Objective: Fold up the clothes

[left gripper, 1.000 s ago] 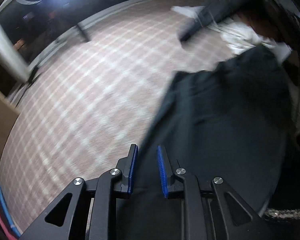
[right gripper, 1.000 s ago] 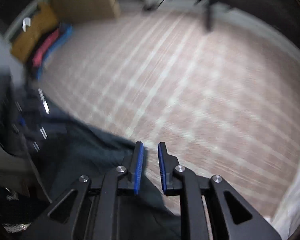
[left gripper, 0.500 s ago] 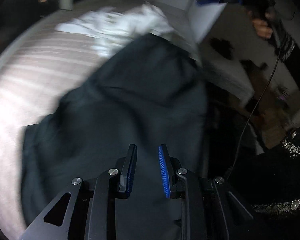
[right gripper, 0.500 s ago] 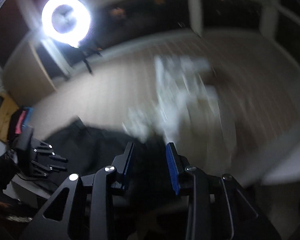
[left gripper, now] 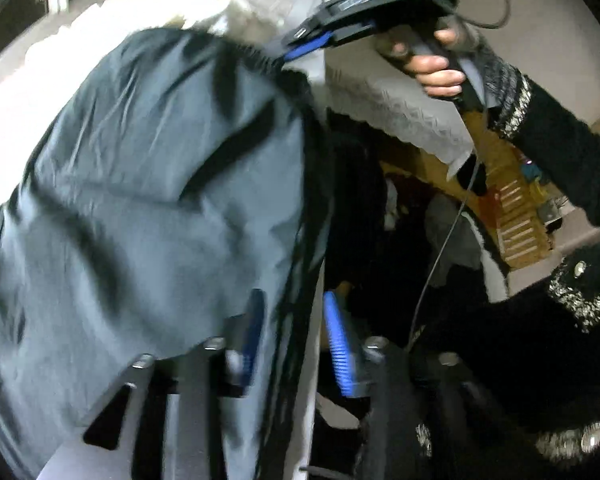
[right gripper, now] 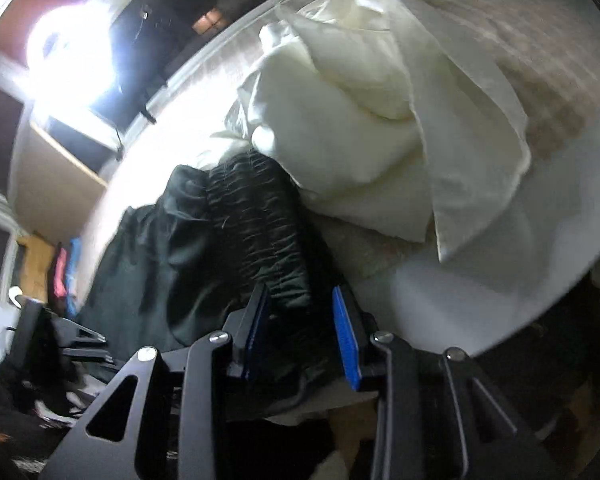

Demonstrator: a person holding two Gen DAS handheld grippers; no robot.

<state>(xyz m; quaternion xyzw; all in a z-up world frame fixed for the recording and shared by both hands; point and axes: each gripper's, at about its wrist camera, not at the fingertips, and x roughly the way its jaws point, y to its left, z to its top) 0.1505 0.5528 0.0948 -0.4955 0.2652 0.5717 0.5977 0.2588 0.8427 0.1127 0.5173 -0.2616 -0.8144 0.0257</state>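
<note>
We hold a dark grey-blue piece of clothing made of thin, shiny cloth (left gripper: 148, 184). It lies spread over the edge of a bed with a pale checked cover (right gripper: 548, 52), and one side hangs down past the edge.

Our left gripper (left gripper: 294, 344) has black arms and blue pads. Its jaws stand apart, and the dark edge of the clothing runs between them. We cannot tell if the pads touch the cloth, because this part is blurry.

Our right gripper (right gripper: 302, 332) looks the same, black with blue pads. Its jaws are apart too, and the gathered, stretchy band of the clothing (right gripper: 260, 224) sits between them. The pads do not press it.

In the left view we see the right gripper (left gripper: 300, 50) up high, at the far end of the clothing, held by our hand (left gripper: 432, 64) in a black fuzzy sleeve with sparkly trim (left gripper: 556, 148).

A heap of cream-white cloth (right gripper: 364, 120) lies on the bed, just beside the dark clothing and touching it. A bright round lamp (right gripper: 68, 52) shines behind the bed.
</note>
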